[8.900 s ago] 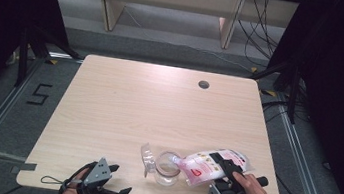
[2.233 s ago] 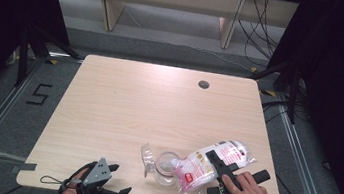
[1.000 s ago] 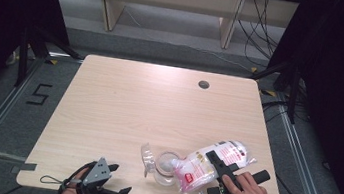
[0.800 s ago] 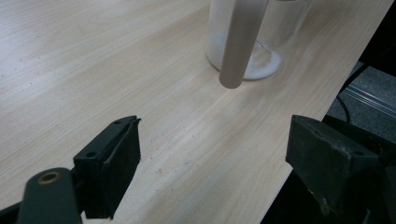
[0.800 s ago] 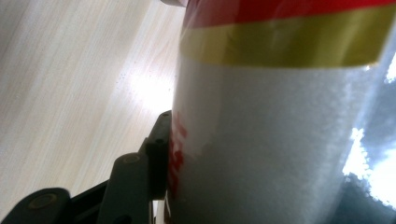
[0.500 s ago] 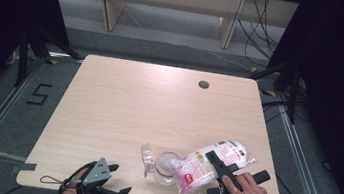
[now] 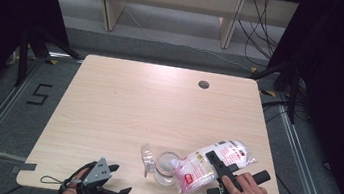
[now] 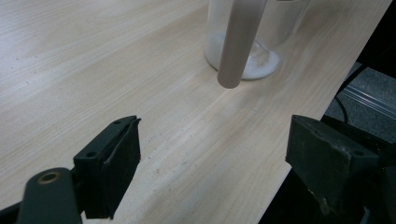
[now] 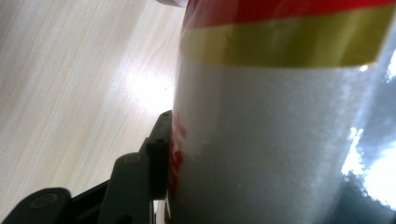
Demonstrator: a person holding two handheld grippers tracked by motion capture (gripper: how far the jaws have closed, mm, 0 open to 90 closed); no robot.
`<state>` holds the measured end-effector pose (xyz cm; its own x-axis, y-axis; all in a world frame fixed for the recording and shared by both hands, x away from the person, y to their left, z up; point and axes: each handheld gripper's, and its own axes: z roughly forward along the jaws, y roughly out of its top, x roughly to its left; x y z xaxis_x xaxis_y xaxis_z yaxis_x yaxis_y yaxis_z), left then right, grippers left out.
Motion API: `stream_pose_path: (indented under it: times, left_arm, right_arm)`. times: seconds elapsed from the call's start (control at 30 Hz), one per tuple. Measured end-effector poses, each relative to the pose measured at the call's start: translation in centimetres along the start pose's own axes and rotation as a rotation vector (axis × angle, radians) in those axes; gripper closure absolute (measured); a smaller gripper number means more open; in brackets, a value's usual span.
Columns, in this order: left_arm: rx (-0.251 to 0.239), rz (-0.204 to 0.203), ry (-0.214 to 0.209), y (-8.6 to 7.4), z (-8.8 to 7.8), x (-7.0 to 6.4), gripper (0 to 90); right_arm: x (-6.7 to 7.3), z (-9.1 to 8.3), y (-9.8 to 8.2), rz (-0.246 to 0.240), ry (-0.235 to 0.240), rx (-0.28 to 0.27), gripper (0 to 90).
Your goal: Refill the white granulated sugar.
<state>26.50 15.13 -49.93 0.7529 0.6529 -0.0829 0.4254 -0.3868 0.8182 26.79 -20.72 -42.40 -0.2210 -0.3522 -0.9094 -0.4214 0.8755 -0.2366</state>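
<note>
Gripping the bag, right tool hugs the table edge.

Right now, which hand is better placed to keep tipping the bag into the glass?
Right. The right gripper already clamps the bag, tilted over the glass; the left gripper rests open at the table edge.

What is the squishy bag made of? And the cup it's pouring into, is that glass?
The bag looks like thin glossy plastic film: it is crinkled, shiny, see-through in parts, with red and yellow print. The right gripper squeezes it. The cup is clear and smooth with white powder at the bottom; it could be glass or hard plastic, I can't tell which. The table looks like pale wood laminate.
</note>
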Motion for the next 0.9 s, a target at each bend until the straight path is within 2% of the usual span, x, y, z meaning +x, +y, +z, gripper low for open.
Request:
stream_pose_path:
  times: [0.03, 0.1, 0.33, 0.37, 0.4, 0.43, 0.47, 0.67, 0.73, 0.77, 0.8, 0.9]
  left_arm:
    - [-0.016, -0.015, -0.008, -0.01, 0.05, -0.14, 17.4]
    - [-0.02, -0.02, -0.011, 0.0, 0.08, -0.18, 17.4]
    - [-0.024, -0.02, -0.011, -0.01, 0.11, -0.2, 17.3]
    - [-0.02, -0.02, -0.01, 0.02, 0.05, -0.22, 17.3]
    - [-0.021, -0.019, -0.01, 0.01, 0.04, -0.24, 17.4]
    - [-0.02, -0.02, -0.01, 0.0, 0.06, -0.24, 17.3]
    - [-0.02, -0.02, -0.01, 0.0, 0.06, -0.24, 17.4]
    - [-0.024, -0.027, -0.009, -0.01, 0.15, -0.27, 17.4]
    - [-0.017, -0.023, -0.006, 0.0, 0.13, -0.29, 17.4]
    - [-0.003, -0.009, -0.006, 0.03, 0.05, -0.22, 17.4]
    - [-0.013, -0.012, -0.004, 0.04, 0.14, -0.29, 17.3]
    - [0.002, 0.01, 0.008, 0.03, 0.15, -0.11, 17.4]
  right_arm:
    - [0.08, -0.02, 0.07, 0.008, -0.004, 0.005, 53.7]
    - [-0.02, 0.0, 0.07, 0.0, 0.0, 0.003, 53.7]
    - [0.08, -0.02, 0.09, -0.002, -0.008, 0.001, 53.8]
    - [-0.22, -0.01, 0.17, -0.031, -0.011, -0.003, 53.8]
    - [-0.3, -0.05, 0.2, -0.037, -0.004, 0.0, 53.9]
    - [-0.13, -0.09, 0.21, -0.015, -0.006, 0.001, 53.9]
    - [-0.13, -0.09, 0.21, -0.015, -0.006, 0.001, 53.9]
    - [-0.36, -0.1, 0.4, -0.062, -0.013, -0.003, 53.9]
    - [-0.34, -0.08, 0.41, -0.072, -0.014, 0.001, 54.0]
    - [-0.21, -0.06, 0.41, -0.06, -0.02, 0.003, 54.0]
    - [-0.19, -0.1, 0.43, -0.06, -0.024, 0.01, 54.0]
    - [-0.24, -0.1, 0.46, -0.068, -0.019, 0.011, 54.1]
